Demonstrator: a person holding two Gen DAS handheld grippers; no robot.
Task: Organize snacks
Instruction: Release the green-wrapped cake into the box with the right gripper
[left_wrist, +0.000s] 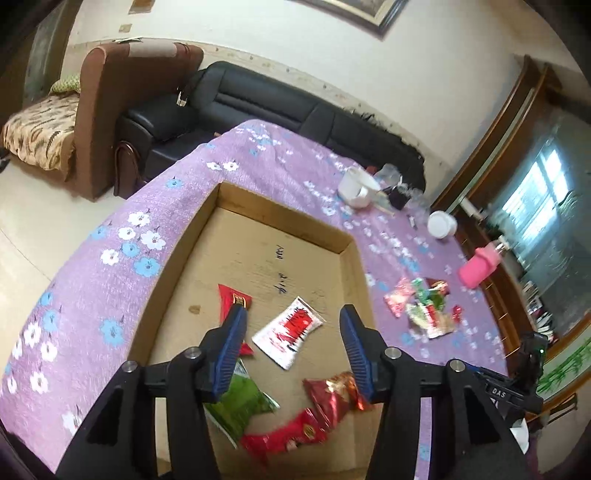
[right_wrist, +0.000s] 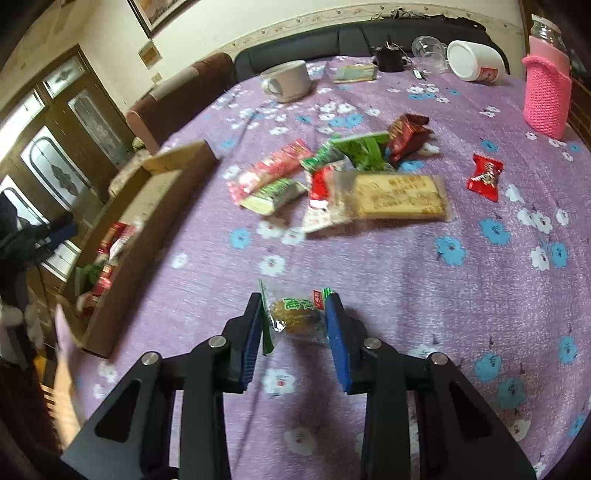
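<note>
- Left gripper (left_wrist: 291, 314): fingers spread wide, nothing between them, positioned above the open cardboard box (left_wrist: 369, 273).
- Cardboard box: shallow, open-topped, resting on the purple floral tablecloth (left_wrist: 92, 288). Handwritten marks visible on its floor.
- Box contents, left wrist view: a white-and-red packet (left_wrist: 290, 332) lying flat near the middle; a red packet (left_wrist: 231, 295) partly behind the left fingertip; a green packet (left_wrist: 242, 402) at the near side; a red foil packet (left_wrist: 334, 397) beside the right finger; a further red packet (left_wrist: 284, 435) at the near edge, touching the foil one.
- Right gripper (right_wrist: 295, 317): fingers closed against a clear-wrapped snack with green ends (right_wrist: 295, 315), a brown piece visible inside. The snack is held between the blue pads over the tablecloth, clear of the box.
- Loose snack pile (right_wrist: 332, 173) on the cloth beyond the right gripper: pink, green, red and dark red wrappers overlapping, with a clear-wrapped biscuit pack (right_wrist: 399, 197) at the near side.
- One red candy wrapper (right_wrist: 484, 177) lies apart, right of the pile.
- Other items at the far side of the table: white mug (right_wrist: 286, 79), white tub on its side (right_wrist: 474, 61), pink knitted bottle sleeve (right_wrist: 545, 98), clear cups (right_wrist: 428, 50).
- Box sits left of the pile in the right wrist view; motion blur obscures its contents there.
</note>
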